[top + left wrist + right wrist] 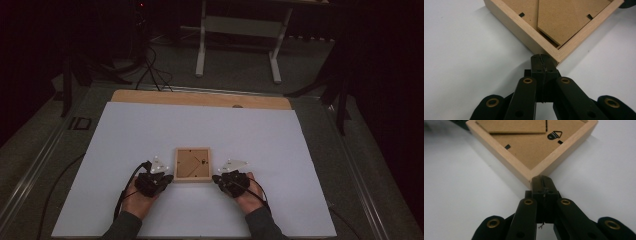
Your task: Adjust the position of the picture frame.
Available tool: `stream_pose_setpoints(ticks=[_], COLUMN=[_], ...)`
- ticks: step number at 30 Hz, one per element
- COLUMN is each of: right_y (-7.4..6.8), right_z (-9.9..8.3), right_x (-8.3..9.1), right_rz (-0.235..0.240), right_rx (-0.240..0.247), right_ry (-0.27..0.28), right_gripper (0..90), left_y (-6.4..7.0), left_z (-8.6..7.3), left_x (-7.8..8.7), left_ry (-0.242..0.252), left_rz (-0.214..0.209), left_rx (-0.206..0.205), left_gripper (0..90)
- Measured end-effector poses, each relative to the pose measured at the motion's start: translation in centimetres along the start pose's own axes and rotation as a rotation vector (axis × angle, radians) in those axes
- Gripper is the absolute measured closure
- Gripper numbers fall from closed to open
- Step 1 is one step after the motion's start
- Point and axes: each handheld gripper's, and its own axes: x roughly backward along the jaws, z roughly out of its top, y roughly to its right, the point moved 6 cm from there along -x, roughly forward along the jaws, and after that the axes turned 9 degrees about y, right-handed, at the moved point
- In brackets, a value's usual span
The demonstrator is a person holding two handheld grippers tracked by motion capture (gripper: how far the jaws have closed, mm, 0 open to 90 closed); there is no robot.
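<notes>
A wooden picture frame (pixel 192 164) is being kept face down mid-sheet on the white board (pixel 280 145), brown backing panel (pixel 564 17) sitting inside, edges squared to the table. Its 7 o'clock corner is being touched by the left gripper (pixel 542 60), its 5 o'clock corner by the right gripper (pixel 542 181), both with jaws pressed together on nothing.

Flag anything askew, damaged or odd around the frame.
Nothing stands out. The wooden frame lies back-up and square on the white sheet; left tool and right tool meet its near corners, jaws shut.
</notes>
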Motion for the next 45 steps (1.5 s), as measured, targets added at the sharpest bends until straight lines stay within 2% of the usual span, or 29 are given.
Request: stream_pose_setpoints(ticks=[6, 12, 17, 23, 39, 42, 45], right_y=[1.3, 1.7, 2.2, 2.4, 2.6, 2.6, 2.7], right_z=[0.1, 0.1, 0.1, 0.2, 0.4, 0.5, 0.6], right_x=[0.0, 0.0, 0.0, 0.1, -0.1, -0.2, -0.2], right_rz=[-0.046, -0.067, -0.090, -0.094, -0.098, -0.101, -0.113], right_rx=[-0.022, -0.026, -0.035, -0.044, -0.039, -0.035, -0.039], right_ry=[0.009, 0.010, 0.013, 0.023, 0.047, 0.049, 0.059], right_gripper=[90.0, 90.0, 90.0, 90.0, 89.9, 89.8, 86.8], left_y=[0.0, -0.3, -0.2, -0.4, -0.3, -0.5, -1.2], left_z=[0.7, 1.1, 1.5, 1.8, 1.6, 1.6, 1.6], left_x=[-1.2, -2.4, -2.9, -3.3, -3.1, -3.0, -2.9], left_ry=[0.000, -0.008, -0.006, 0.001, -0.002, 0.000, 0.004], left_rz=[0.005, 0.025, 0.030, 0.032, 0.026, 0.039, 0.045], left_rx=[-0.008, 0.009, 0.002, 0.017, 0.010, 0.003, 0.023], left_gripper=[90.0, 90.0, 90.0, 90.0, 89.5, 82.3, 77.0])
